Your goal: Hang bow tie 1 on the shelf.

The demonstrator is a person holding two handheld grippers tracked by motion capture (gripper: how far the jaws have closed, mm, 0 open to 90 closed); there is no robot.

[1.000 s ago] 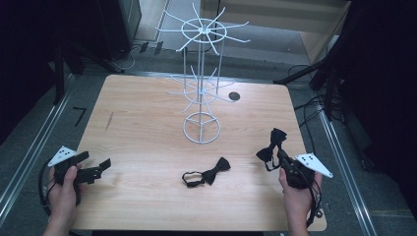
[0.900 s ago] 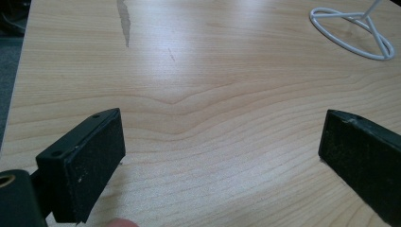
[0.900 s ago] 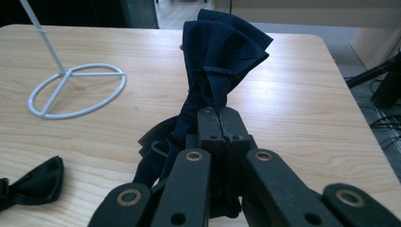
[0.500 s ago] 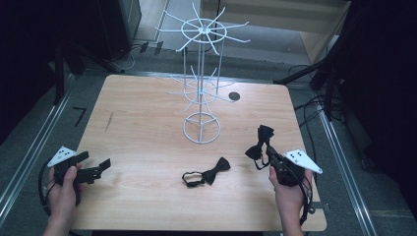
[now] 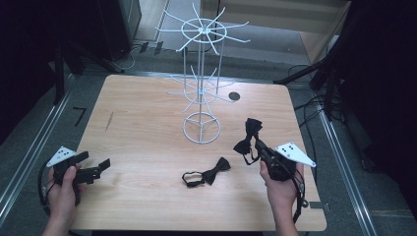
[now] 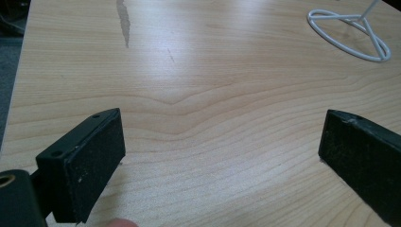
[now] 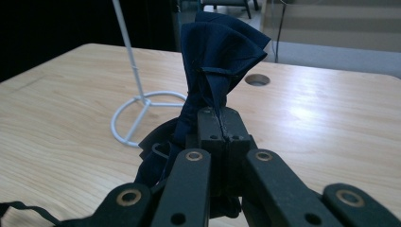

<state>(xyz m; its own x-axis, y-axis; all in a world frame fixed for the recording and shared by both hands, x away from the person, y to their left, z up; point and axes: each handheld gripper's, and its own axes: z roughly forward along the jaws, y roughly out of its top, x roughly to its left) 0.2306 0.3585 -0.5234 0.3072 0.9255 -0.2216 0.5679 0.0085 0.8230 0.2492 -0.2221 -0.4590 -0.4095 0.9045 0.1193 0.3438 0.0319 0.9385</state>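
Nearest the person, the left hand (image 5: 61, 184) holds the left gripper (image 5: 101, 167) low over the table's (image 5: 147, 123) near left corner. Its jaws stand wide apart with nothing between them; in the left gripper view the two black pads (image 6: 92, 163) frame bare wood grain, and part of the rack's white ring base (image 6: 352, 33) shows at the upper right.

On the near right, the right hand (image 5: 280, 184) holds the right gripper (image 5: 258, 145), whose jaws are pressed together on a dark bow tie (image 5: 248, 137). The tie is lifted off the table, one wing fanning up above the jaw tips and the other hanging below with its strap. In the right gripper view the dark blue tie (image 7: 213, 61) rises straight out of the closed jaw tips, its pleats spreading upward, and a thin strap (image 7: 28, 210) trails off to the lower left.

Between the two grippers, toward the near edge, a second bow tie (image 5: 209, 174) lies flat on the wood, its strap looped to the left. It is apart from both grippers.

Farther back, near the table's middle, stands a white wire rack (image 5: 201, 83): a ring base, a thin post, and two tiers of radiating arms, the upper wider. Just beyond it to the right is a round dark hole (image 5: 234, 96) in the tabletop, also visible past the held tie in the right gripper view (image 7: 257, 79).
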